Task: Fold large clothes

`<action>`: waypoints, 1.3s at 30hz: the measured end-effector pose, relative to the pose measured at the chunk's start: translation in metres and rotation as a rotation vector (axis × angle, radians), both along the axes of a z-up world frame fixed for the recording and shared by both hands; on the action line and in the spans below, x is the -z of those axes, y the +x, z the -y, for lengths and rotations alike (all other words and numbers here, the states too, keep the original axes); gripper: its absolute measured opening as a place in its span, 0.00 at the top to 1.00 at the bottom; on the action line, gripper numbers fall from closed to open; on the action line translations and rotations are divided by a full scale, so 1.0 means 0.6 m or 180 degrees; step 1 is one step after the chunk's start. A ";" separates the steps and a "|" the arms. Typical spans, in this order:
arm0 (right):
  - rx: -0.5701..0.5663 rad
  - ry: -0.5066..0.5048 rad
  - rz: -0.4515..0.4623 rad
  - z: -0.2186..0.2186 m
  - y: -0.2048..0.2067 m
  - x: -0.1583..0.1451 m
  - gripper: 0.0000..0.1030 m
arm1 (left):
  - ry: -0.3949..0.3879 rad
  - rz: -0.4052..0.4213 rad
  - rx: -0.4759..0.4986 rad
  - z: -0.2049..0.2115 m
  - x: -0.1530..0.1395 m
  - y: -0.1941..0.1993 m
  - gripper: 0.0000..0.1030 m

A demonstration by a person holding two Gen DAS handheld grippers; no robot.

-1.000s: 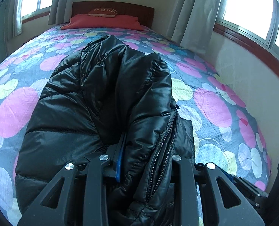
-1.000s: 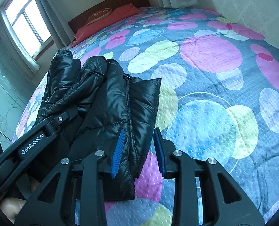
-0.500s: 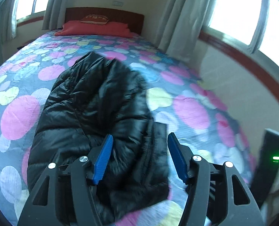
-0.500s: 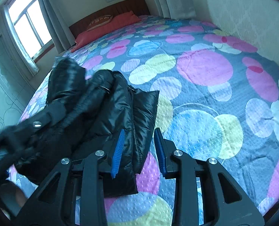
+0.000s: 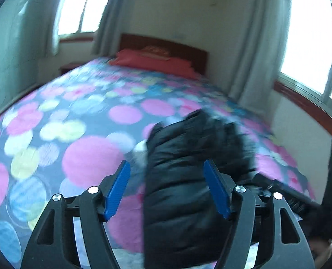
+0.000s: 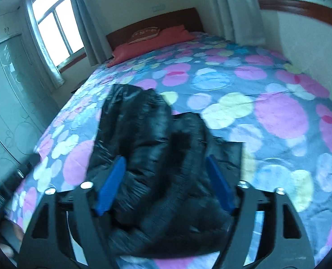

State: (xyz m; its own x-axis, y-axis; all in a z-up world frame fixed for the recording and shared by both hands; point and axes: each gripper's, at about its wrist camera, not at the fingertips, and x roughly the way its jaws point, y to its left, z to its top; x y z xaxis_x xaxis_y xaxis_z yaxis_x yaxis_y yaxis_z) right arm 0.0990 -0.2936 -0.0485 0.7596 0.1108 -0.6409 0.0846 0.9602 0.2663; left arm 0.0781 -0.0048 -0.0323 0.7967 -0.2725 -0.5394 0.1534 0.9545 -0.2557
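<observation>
Left gripper [image 5: 166, 188]: jaws spread wide, grasping nothing, raised clear of the bed. Right gripper [image 6: 163, 183]: jaws likewise spread and empty. Jacket [image 6: 157, 168]: black quilted puffer, glossy, bunched into a thick bundle at the near end of the bed [image 6: 278, 116]; it lies directly ahead of and below both grippers, its near edge between the right jaws in that view, and offset toward the right jaw in the left view [image 5: 188, 179]. Long axis runs away from the grippers toward the headboard; two lobes show at the far end, a flat panel sticks out on the right side. The right gripper looks the nearer and better centred, so any further tidying would likely start there. The fold appears largely done, though lumpy; motion blur hides detail. Bedspread: grey with pink, yellow and blue circles. Pillow [image 6: 152, 42]: red, at the far end below the headboard [image 6: 152, 24].
</observation>
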 end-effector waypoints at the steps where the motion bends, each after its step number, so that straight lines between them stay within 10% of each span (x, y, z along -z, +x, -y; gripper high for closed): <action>1: -0.0039 0.0001 -0.0068 -0.008 0.013 0.007 0.25 | -0.0046 -0.0089 -0.0055 -0.013 0.017 0.009 0.35; 4: -0.0170 -0.0050 -0.0294 -0.022 0.039 0.032 0.73 | -0.0100 -0.0272 -0.0079 -0.025 0.053 0.028 0.35; 17: 0.0202 0.0037 -0.0440 0.123 0.051 0.117 0.76 | -0.0110 -0.0590 0.0701 0.113 0.112 0.088 0.35; 39: 0.0304 0.0048 -0.0280 0.124 0.024 0.134 0.69 | 0.0017 -0.0739 0.0598 0.124 0.160 0.101 0.32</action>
State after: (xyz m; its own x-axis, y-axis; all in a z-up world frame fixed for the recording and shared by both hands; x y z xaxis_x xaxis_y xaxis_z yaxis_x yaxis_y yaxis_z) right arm 0.1134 -0.3678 -0.1287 0.7081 0.0506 -0.7043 0.1992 0.9426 0.2681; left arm 0.1388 -0.0794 -0.1285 0.5878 -0.4001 -0.7031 0.2653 0.9164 -0.2997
